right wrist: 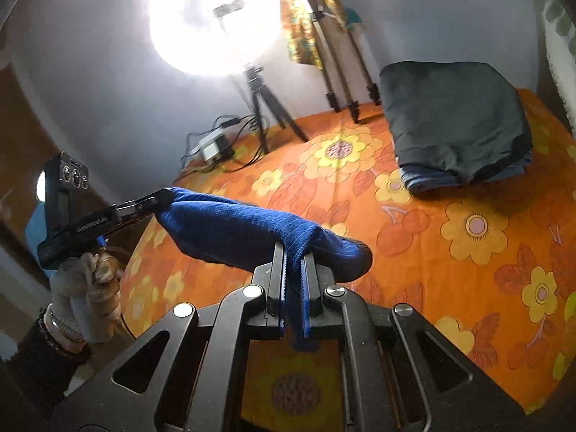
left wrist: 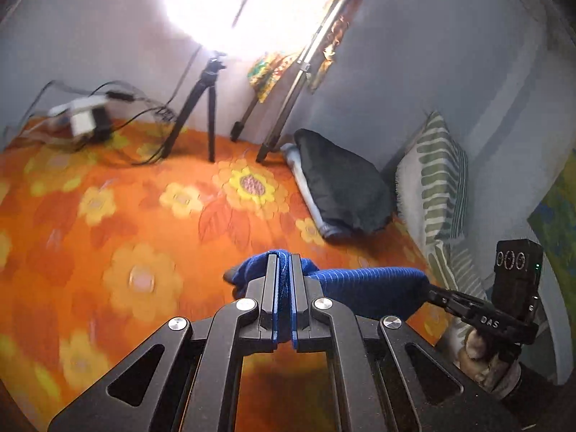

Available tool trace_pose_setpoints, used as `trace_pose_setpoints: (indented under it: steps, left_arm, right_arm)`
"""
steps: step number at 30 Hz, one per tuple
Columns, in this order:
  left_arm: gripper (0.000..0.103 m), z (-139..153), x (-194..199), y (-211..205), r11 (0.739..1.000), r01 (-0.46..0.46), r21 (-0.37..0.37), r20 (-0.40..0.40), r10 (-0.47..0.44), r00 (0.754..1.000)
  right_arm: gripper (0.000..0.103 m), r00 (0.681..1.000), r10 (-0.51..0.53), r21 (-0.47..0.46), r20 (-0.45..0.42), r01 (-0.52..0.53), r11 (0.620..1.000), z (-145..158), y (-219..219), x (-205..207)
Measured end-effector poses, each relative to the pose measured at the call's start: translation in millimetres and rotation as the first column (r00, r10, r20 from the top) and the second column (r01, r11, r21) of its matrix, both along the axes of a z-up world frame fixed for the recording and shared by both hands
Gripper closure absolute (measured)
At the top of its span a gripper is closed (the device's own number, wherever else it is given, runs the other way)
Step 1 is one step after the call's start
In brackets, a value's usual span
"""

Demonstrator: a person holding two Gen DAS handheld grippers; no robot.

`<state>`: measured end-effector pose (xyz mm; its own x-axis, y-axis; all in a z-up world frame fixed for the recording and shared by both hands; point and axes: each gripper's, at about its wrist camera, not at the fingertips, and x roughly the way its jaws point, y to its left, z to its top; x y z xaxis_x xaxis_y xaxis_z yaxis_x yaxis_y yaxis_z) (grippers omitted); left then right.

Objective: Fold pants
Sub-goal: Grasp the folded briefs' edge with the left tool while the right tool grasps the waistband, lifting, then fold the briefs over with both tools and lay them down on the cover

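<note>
The blue ribbed pants point(left wrist: 370, 284) hang stretched between my two grippers above the bed. My left gripper point(left wrist: 285, 262) is shut on one end of the blue cloth, with fabric bunched around its fingertips. My right gripper point(right wrist: 294, 252) is shut on the other end of the pants point(right wrist: 230, 226). In the left wrist view the right gripper point(left wrist: 437, 293) shows at the right, clamped on the cloth. In the right wrist view the left gripper point(right wrist: 158, 199) shows at the left, held by a gloved hand.
An orange flowered bedsheet point(left wrist: 108, 216) covers the bed. A stack of folded clothes with a black item on top point(right wrist: 453, 118) lies at the back right. A striped pillow point(left wrist: 435, 180) leans on the wall. Tripods point(left wrist: 201, 108), a bright ring light and a power strip with cables point(left wrist: 86, 118) stand at the back.
</note>
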<state>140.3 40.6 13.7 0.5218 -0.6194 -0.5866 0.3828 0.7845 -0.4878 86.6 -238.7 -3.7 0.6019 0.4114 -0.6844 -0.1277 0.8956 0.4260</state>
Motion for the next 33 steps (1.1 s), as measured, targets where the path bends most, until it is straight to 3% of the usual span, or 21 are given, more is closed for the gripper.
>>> trace_pose_setpoints:
  steps: [7, 13, 20, 25, 28, 33]
  left_arm:
    - [0.1, -17, -89, 10, 0.995, -0.088, -0.04, -0.082, 0.084, 0.993]
    - [0.1, -42, -127, 14, 0.985, -0.155, -0.074, -0.179, 0.139, 0.974]
    - [0.1, -74, -91, 19, 0.973, -0.22, -0.063, -0.244, 0.199, 0.949]
    - [0.1, -91, -52, 14, 0.97, -0.238, -0.04, -0.246, 0.221, 0.944]
    - [0.1, -102, -31, 13, 0.969, -0.247, -0.033, -0.267, 0.229, 0.936]
    - [0.1, -106, -6, 4, 0.968, -0.241, 0.063, -0.223, 0.249, 0.942]
  right_arm:
    - [0.096, 0.992, 0.109, 0.035, -0.056, -0.107, 0.994, -8, -4, -51]
    - [0.096, 0.977, 0.169, 0.052, -0.127, -0.163, 0.985, -29, -5, -76]
    - [0.096, 0.963, 0.175, 0.131, -0.204, -0.15, 0.98, -60, -13, -43]
    - [0.096, 0.949, 0.169, 0.169, -0.268, -0.126, 0.977, -86, -18, -8]
    - [0.096, 0.948, 0.158, 0.16, -0.278, -0.116, 0.98, -95, -19, 12]
    - [0.096, 0.942, 0.138, 0.145, -0.305, -0.098, 0.985, -112, -20, 37]
